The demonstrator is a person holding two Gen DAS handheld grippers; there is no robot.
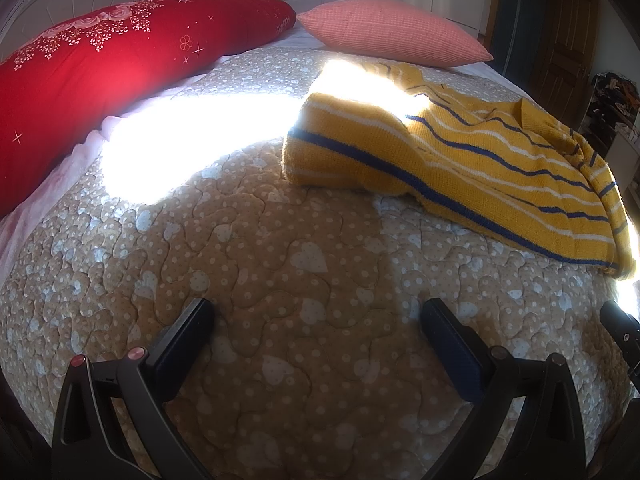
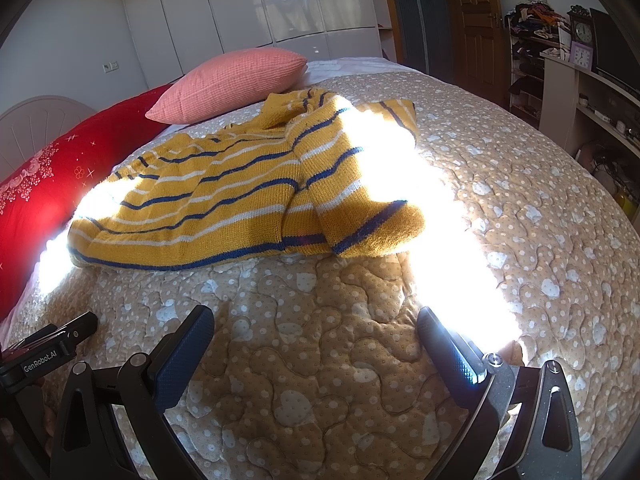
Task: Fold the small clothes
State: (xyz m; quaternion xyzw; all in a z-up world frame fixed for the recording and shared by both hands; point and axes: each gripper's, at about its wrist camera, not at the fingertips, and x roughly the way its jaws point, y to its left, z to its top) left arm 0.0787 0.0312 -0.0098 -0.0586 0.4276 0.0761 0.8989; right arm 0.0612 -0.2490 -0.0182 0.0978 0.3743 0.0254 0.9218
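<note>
A small yellow knitted sweater [image 1: 472, 160] with blue and white stripes lies spread on the quilted bed cover, a sleeve folded over its body; in the right wrist view the sweater [image 2: 224, 200] fills the middle. Bright sun washes out part of it. My left gripper [image 1: 320, 312] hovers open over bare quilt, short of the sweater's near sleeve. My right gripper [image 2: 316, 320] also stands open above the quilt, in front of the sweater's hem, with nothing between its fingers. The left gripper's body [image 2: 52, 348] shows at the lower left of the right wrist view.
A long red pillow [image 1: 100, 64] and a pink cushion [image 1: 392, 28] lie at the head of the bed. The beige quilt [image 1: 280, 240] covers the bed. White wardrobes [image 2: 260, 4], a wooden door [image 2: 476, 24] and cluttered shelves [image 2: 580, 80] stand beyond.
</note>
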